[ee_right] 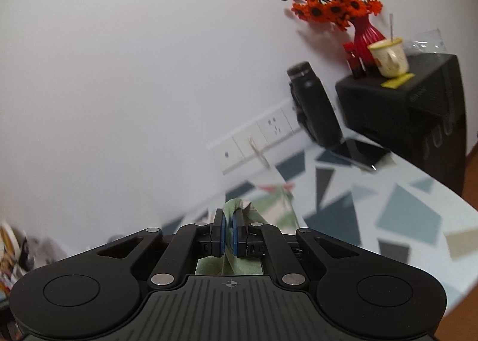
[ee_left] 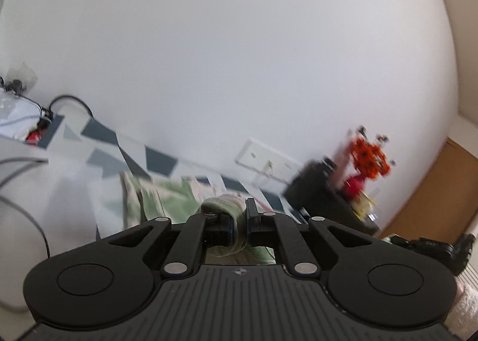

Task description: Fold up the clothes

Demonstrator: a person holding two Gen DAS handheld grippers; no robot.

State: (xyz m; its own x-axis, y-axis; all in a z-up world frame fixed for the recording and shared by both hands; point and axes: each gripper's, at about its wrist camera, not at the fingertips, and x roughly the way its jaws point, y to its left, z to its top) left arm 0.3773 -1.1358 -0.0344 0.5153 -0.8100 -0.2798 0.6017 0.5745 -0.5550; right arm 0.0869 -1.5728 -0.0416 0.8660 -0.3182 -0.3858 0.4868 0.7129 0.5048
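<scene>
A pale green garment [ee_left: 167, 200] with light patches lies partly on the patterned table [ee_left: 98, 134] and rises into my left gripper [ee_left: 238, 215], which is shut on a bunched fold of it. In the right wrist view the same green garment [ee_right: 277, 209] trails over the table [ee_right: 403, 209] behind my right gripper [ee_right: 228, 229], whose blue pads [ee_right: 219, 232] are shut on a thin ridge of the cloth. Both grippers are lifted and point towards the white wall.
A black speaker box [ee_right: 418, 108] at the back right carries a red vase of orange flowers [ee_right: 334, 6] and a cream mug [ee_right: 388, 57]. Beside it stand a black cylinder [ee_right: 313, 108] and a phone [ee_right: 361, 152]. Wall sockets [ee_right: 257, 137] sit behind. Cables [ee_left: 68, 102] lie at far left.
</scene>
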